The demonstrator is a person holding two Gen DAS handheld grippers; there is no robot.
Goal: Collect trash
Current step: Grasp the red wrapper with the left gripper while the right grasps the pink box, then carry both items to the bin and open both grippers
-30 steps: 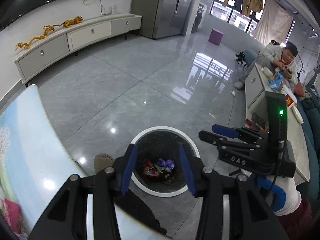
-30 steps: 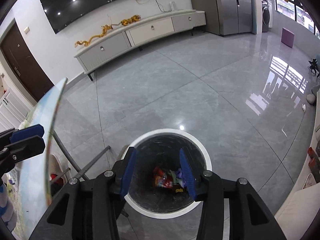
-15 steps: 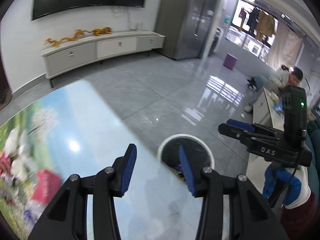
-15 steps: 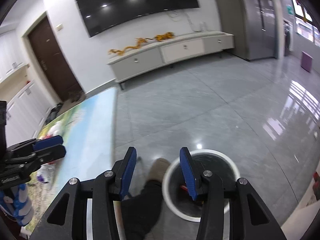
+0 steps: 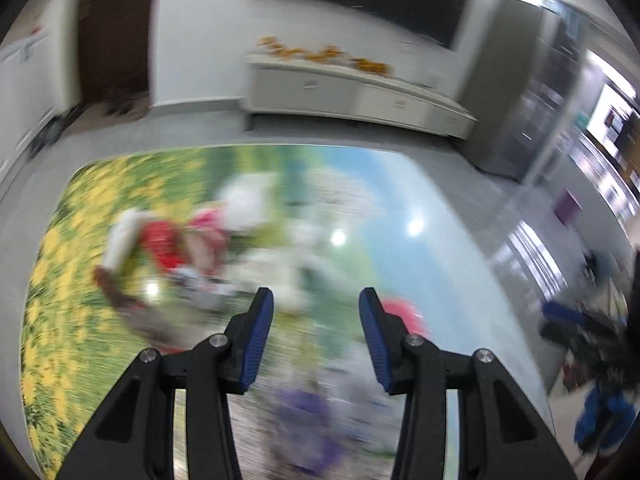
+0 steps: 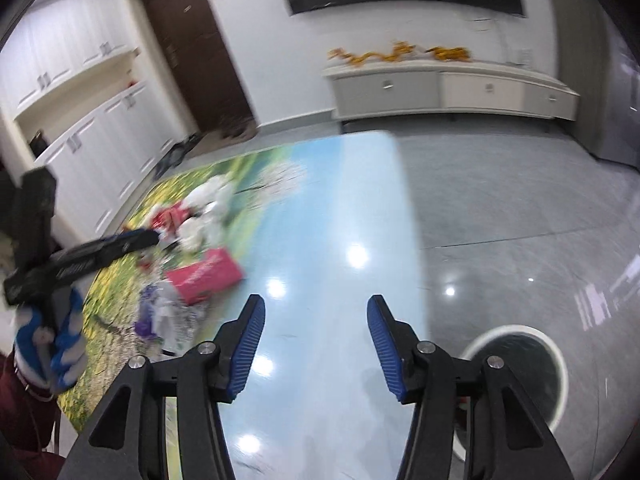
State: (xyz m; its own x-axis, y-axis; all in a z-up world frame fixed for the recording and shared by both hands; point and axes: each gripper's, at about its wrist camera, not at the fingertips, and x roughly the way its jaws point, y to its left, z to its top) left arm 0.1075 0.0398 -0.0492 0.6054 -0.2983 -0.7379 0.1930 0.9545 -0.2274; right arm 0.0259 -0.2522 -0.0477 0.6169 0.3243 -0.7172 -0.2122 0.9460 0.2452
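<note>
My left gripper (image 5: 316, 316) is open and empty above a table (image 5: 440, 264) covered with a landscape print. The left wrist view is motion-blurred: a pile of red and white trash (image 5: 192, 236), a pink packet (image 5: 404, 314) and a purple wrapper (image 5: 304, 416) lie on the table. My right gripper (image 6: 316, 320) is open and empty over the table's bare blue end (image 6: 344, 216). In the right wrist view I see the pink box (image 6: 204, 274), white and red trash (image 6: 200, 208), a purple wrapper (image 6: 148, 312), and the left gripper (image 6: 80, 260) above them. The white-rimmed bin (image 6: 516, 376) stands on the floor at lower right.
A white low cabinet (image 6: 448, 88) with gold dragon ornaments stands under a wall TV. White cupboards (image 6: 80, 120) and a brown door (image 6: 192, 48) are at the left. Grey glossy floor (image 6: 520, 208) lies right of the table.
Both grippers have swung left, away from the bin and over the table. The trash pile has come into view. Both jaws stay open and empty.
</note>
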